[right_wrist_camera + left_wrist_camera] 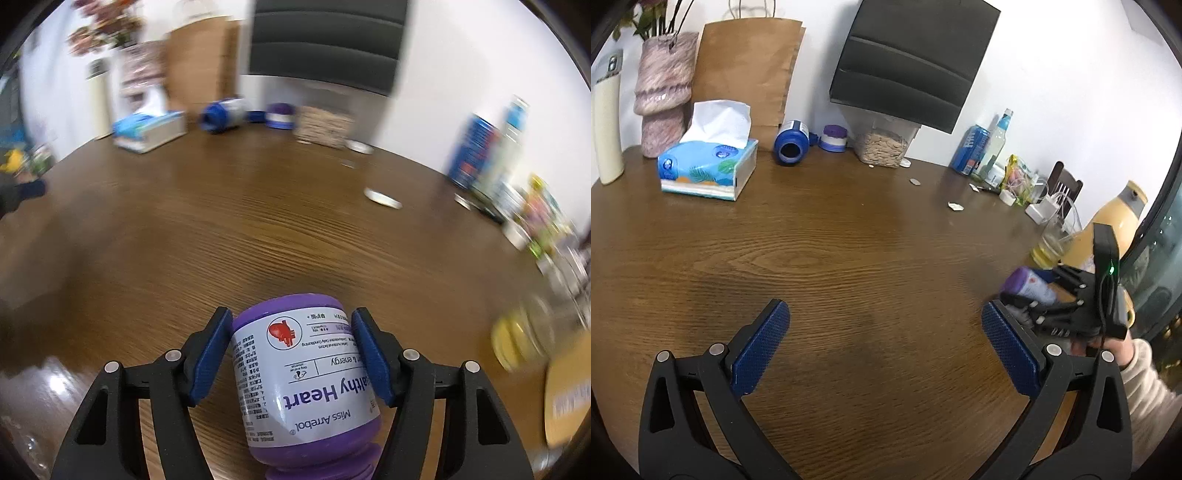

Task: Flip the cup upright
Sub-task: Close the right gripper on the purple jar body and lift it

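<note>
A: Right wrist view, and the label is readable! The purple cup (308, 384) carries a white wrap with "Miss Arrebol", "Heart" and "& energy" on it, all printed upside down from here, plus a red heart drawing in a circle.

B: And the small print?

A: Too fine to read. The right gripper (291, 358) is clenched on that cup, one blue finger (208, 360) pressed on each side of the label. The cup sits right between them, flat purple end pointing away over the desk (258, 221), ribbed purple end toward the camera.

B: Is it touching the desk?

A: I cannot tell from this view. From the left wrist view, the cup (1030, 286) shows far right, tilted, blurred, held in the right gripper (1027, 295) by a hand (1115, 341) in a pale sleeve.

B: The left gripper?

A: The left gripper (886, 349) is released, fingers (761, 349) spread wide over bare wood, well apart from the cup.

B: Other writing?

A: A tissue box (707, 170) and a blue bottle (790, 142) lying on its side have print, but nothing legible.
</note>
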